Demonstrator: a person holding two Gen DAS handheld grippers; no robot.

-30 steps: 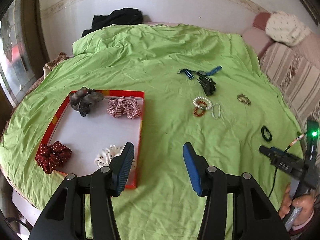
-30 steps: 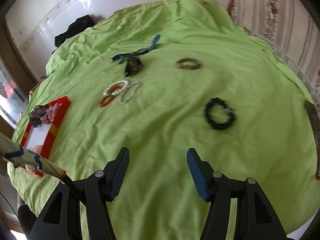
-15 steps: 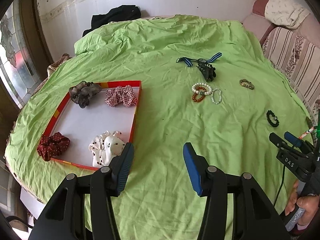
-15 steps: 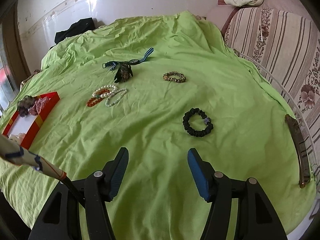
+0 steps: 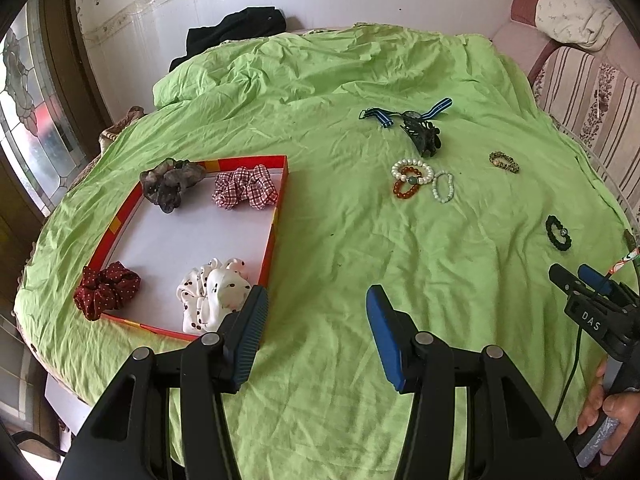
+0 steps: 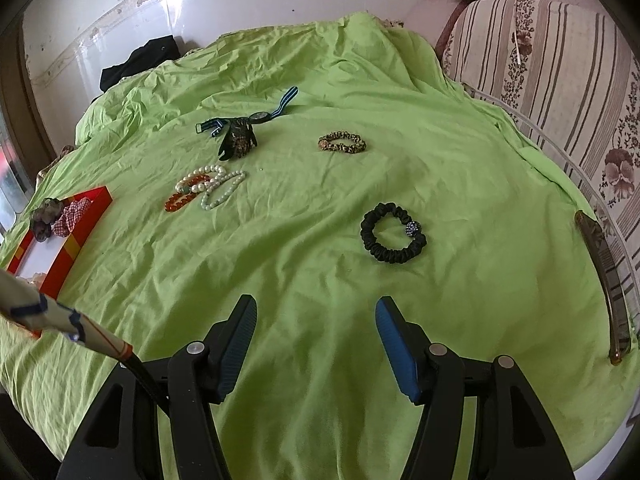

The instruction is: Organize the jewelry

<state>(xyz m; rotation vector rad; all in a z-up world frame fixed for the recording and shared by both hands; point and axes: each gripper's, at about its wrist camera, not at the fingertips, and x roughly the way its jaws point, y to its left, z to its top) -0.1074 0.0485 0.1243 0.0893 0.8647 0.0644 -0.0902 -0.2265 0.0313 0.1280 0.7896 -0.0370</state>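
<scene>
Both hand-held grippers, left [image 5: 316, 312] and right [image 6: 316, 324], have lifted back, jaws wide and empty. Four scrunchies sit in the red tray [image 5: 280, 200]; bracelets [image 6: 204, 190] lie loose on the green bed [image 6: 320, 260].

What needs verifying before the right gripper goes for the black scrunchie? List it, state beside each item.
1. Right gripper open and empty: ok.
2. Black scrunchie lying free on the green sheet, nothing touching it: ok.
3. Path from gripper to scrunchie unobstructed: ok.
4. Left gripper open and empty, out of the way: ok.
5. Bare room in the red tray between its four scrunchies: ok.
6. Whether the sheet will bunch under the fingers: cannot tell.
</scene>
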